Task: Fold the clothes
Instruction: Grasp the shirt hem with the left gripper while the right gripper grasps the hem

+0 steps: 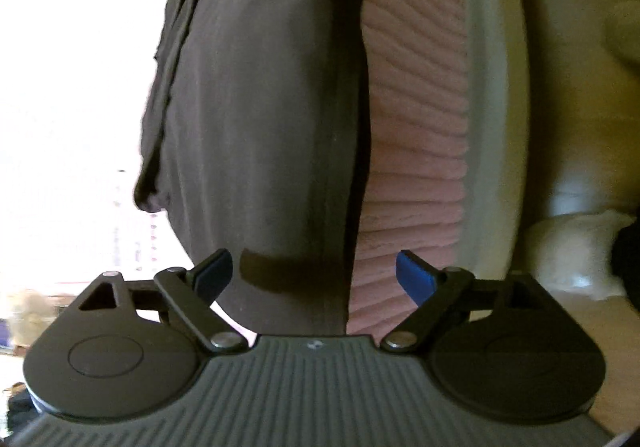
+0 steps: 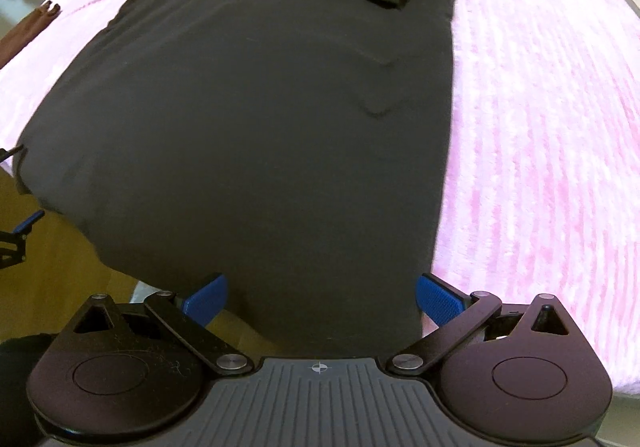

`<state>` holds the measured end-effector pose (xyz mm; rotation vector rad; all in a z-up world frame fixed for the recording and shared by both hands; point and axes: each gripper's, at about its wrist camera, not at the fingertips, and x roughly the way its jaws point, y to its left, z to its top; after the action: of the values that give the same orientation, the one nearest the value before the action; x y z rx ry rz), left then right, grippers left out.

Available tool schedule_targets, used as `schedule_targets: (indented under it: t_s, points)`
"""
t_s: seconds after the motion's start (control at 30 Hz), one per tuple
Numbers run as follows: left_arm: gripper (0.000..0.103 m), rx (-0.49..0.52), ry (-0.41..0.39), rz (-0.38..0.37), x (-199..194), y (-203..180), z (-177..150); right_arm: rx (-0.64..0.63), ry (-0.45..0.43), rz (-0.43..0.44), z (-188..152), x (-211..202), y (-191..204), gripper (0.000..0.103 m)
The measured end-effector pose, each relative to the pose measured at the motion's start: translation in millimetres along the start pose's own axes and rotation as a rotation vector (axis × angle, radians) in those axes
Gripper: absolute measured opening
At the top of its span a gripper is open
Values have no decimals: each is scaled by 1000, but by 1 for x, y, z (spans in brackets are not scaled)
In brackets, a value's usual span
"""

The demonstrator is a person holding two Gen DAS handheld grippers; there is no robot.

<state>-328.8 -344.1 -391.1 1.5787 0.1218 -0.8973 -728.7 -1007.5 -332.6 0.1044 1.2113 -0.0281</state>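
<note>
Currently: black garment (image 2: 256,119) flat on pink blanket (image 2: 540,127), sleeves folded in, hem overhanging edge. Right gripper (image 2: 322,299) and left gripper (image 1: 314,277) both wide, empty. Risk: one-layer pinch drags fabric, undoing sleeve folds

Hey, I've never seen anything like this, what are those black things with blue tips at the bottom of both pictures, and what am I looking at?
Those are two hand-held grippers, one in each of a person's hands, each carrying a wide-angle camera that looks out along its two blue-padded fingers. One picture comes from the left gripper, the other from the right gripper. Both stand open and hold nothing. The right camera looks down on a black garment spread on a pink blanket, with its far end already folded over. The near hem hangs past the blanket's edge. The left camera sees the same dark cloth from the side, rather blurred.
</note>
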Motion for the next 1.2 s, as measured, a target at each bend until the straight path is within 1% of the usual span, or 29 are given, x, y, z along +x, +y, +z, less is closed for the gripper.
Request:
schedule_targets:
  t_s: [0.03,0.07,0.1,0.13,0.17,0.23,0.27,0.33,0.4,0.47,0.5,0.57,0.6,0.67,0.77,0.83,0.9,0.93,0.97,1.0,1.03,1.07,1.1,1.13,1.17,1.2]
  points:
    - [84,-8,12,2,2,2,-1,2,-5,-3,-3,1,-1,103]
    - [67,-16,25,4,5,3,-1,5,-11,-5,-6,1,-1,103]
    - [54,-30,34,1,5,7,-2,6,-15,-8,-8,1,-1,103]
    - [38,-60,37,-14,1,18,-3,5,-18,-12,-9,-1,0,103]
    - [29,-90,39,-29,-4,28,-3,2,-23,-13,-10,-3,1,103]
    - [21,-133,34,-59,-15,50,-5,-29,-47,-8,-10,-12,8,103]
    - [14,-150,29,-74,-22,62,-6,-56,-61,-3,-10,-17,14,103]
    - [14,-213,9,-120,-33,90,-9,-136,-92,12,-10,-28,30,103]
    - [12,-301,-12,-178,-43,123,-11,-260,-128,31,-13,-36,53,103]
    - [11,-445,-9,-269,-43,162,-16,-408,-166,49,-20,-42,79,103]
    - [11,-534,-5,-318,-41,182,-19,-469,-181,55,-24,-42,92,103]
    - [10,-673,4,-386,-35,210,-21,-559,-203,56,-30,-38,113,103]
    - [10,-723,2,-412,-33,224,-23,-592,-214,48,-34,-35,121,103]
    - [9,-776,-2,-438,-27,248,-25,-630,-240,7,-39,-26,129,103]
    - [9,-809,-9,-470,-27,266,-22,-678,-269,-60,-44,-7,132,103]
    - [9,-803,-11,-481,-27,273,-19,-687,-291,-96,-43,2,125,102]
    - [9,-776,-12,-485,-28,274,-16,-674,-306,-124,-39,4,107,102]
    - [9,-770,-10,-488,-27,274,-16,-664,-313,-144,-38,2,99,97]
    - [9,-763,-8,-491,-27,273,-16,-658,-313,-160,-37,1,91,86]
    - [9,-757,-5,-493,-28,272,-17,-660,-301,-169,-35,1,82,66]
    - [9,-752,-2,-494,-28,270,-17,-666,-290,-184,-34,1,75,58]
    - [9,-748,1,-495,-27,269,-17,-678,-280,-205,-32,2,70,58]
    - [9,-742,3,-494,-25,268,-17,-691,-265,-225,-32,2,62,53]
    - [9,-733,6,-491,-25,267,-17,-703,-244,-240,-33,3,54,38]
    - [9,-721,8,-487,-25,265,-17,-718,-222,-255,-34,3,45,31]
    - [9,-707,11,-484,-24,263,-17,-729,-198,-263,-34,3,37,16]
